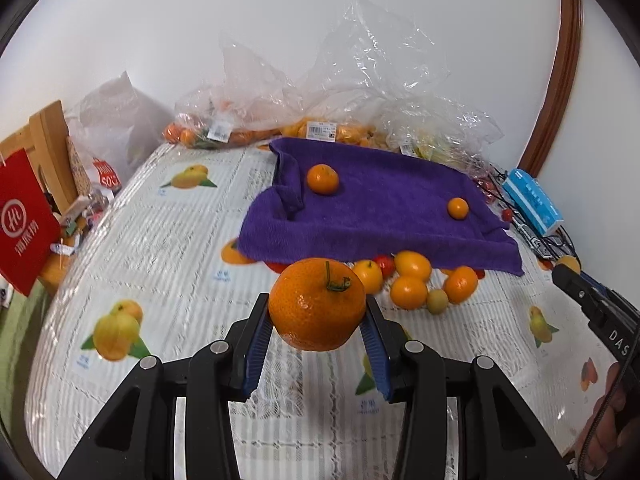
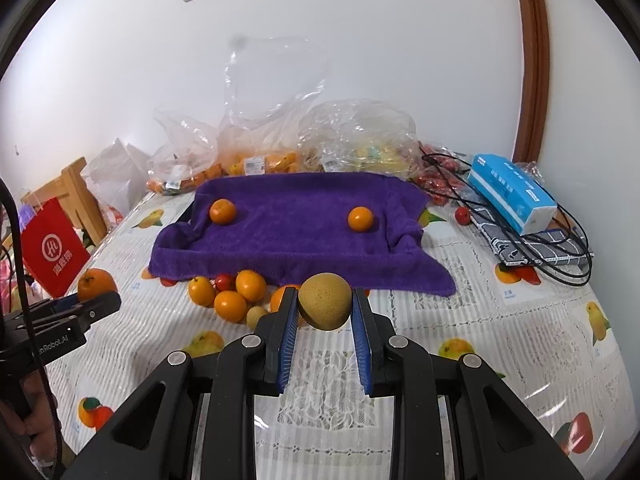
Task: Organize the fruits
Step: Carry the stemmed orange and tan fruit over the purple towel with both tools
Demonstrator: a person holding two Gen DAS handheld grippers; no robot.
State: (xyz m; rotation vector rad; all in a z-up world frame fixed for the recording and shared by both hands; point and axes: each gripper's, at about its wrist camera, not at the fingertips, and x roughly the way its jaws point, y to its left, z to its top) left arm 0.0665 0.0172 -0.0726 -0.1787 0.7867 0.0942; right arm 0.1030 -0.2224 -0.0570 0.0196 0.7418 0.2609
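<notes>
Two grippers lift fruit off a table: the left gripper (image 1: 316, 320) clamps a stemmed mandarin (image 1: 317, 304), the right gripper (image 2: 325, 308) is clamped on a tan longan (image 2: 325, 301). Both likely head for the purple towel (image 2: 296, 236), where two oranges lie well apart, suggesting sorting by kind. More fruit (image 2: 236, 294) waits at its near edge. One gripper body reads "nRobot.AI".

The left gripper (image 1: 317, 314) points obliquely downward above the table (image 1: 168, 248), jaws clamped on a stemmed mandarin (image 1: 317, 309). The right gripper (image 2: 325, 307) takes the same downward angle above the table, jaws clamped on a tan round fruit (image 2: 325, 306).
</notes>
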